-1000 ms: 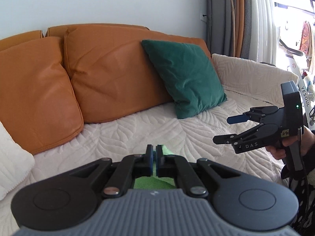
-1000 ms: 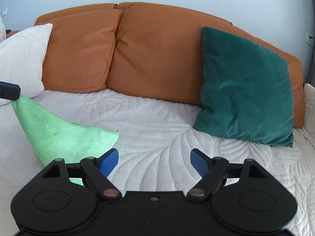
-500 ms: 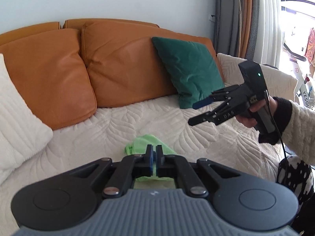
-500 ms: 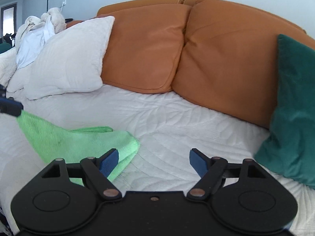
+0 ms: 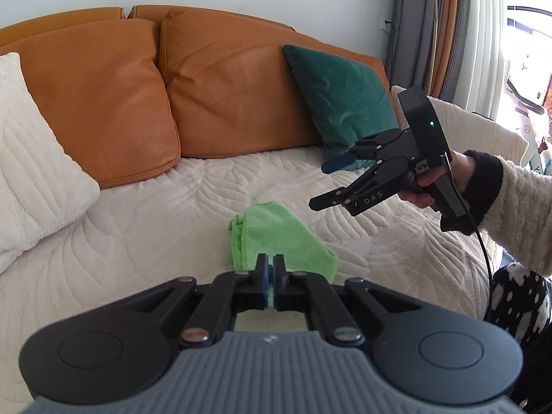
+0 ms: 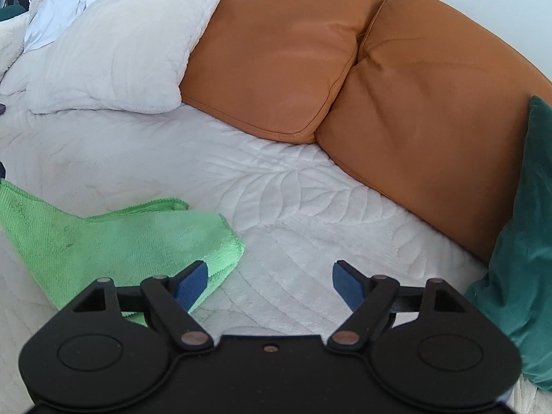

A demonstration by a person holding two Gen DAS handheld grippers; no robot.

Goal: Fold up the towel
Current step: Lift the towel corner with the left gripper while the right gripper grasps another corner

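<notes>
A green towel [image 5: 272,234] lies partly folded on the white quilted sofa seat [image 5: 155,227]. My left gripper [image 5: 270,277] is shut on the towel's near corner and holds it raised. My right gripper [image 5: 327,186] is open and empty, hovering above and to the right of the towel. In the right wrist view the towel [image 6: 114,238] stretches from the left edge to just beyond the left fingertip of the open right gripper [image 6: 270,281].
Two orange back cushions [image 5: 220,82] line the sofa back. A dark green cushion [image 5: 341,103] leans at the right and a white pillow [image 5: 31,158] at the left. A window and curtains [image 5: 459,27] are at the far right.
My left gripper has pulled back with the towel corner, so more of the towel and the sofa's left side show. My right gripper has swung left, toward the towel.
</notes>
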